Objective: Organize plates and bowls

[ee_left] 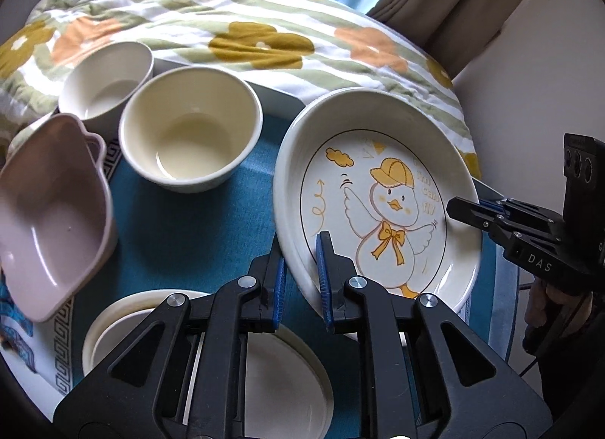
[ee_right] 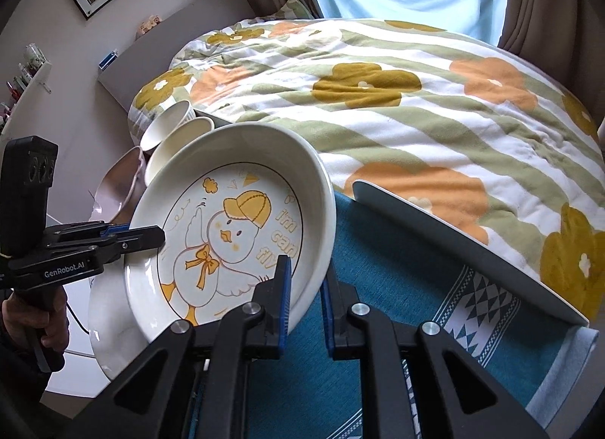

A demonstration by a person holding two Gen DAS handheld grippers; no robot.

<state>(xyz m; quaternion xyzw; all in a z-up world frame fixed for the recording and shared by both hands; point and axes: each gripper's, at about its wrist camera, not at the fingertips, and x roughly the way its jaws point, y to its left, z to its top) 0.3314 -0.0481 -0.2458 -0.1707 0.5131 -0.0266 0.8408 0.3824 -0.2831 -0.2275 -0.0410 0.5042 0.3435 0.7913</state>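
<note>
Ceramic held: a white round deep plate with a yellow cartoon duck printed in its well (ee_left: 378, 208), lifted and tilted clear of the blue woven table mat (ee_left: 189, 235), one rim higher than the other.
Left gripper (ee_left: 300, 284): black with blue pads, fingers pinching the duck plate's near rim, one pad inside the wall and one outside.
Right gripper (ee_right: 306, 299): same build, fingers clamped on the opposite rim of the duck plate, one pad inside and one under the outer wall.
Landmark: the duck plate; everything below is placed from it.
Plain plates: a stack of white round plates (ee_left: 287, 374) lies just below the duck plate's near rim on the mat, partly hidden by the left gripper.
Cream bowls: two round cream bowls, the nearer (ee_left: 189, 129) beside the duck plate's far-left edge, the second (ee_left: 107, 79) beyond it.
Pink bowl: a dusty-pink leaf-shaped bowl (ee_left: 53, 219) sits well apart, past the cream bowls.
Bedding: a floral striped quilt (ee_right: 416, 98) lies behind the duck plate.
Step in hand: two-handed carry of the duck plate, likely towards the plain stack.
Next move: probably level the plate, centre it over the stack, lower it flat, then release both grips together.
Risk: a tilted set-down could chip a rim or slide off the stack.
</note>
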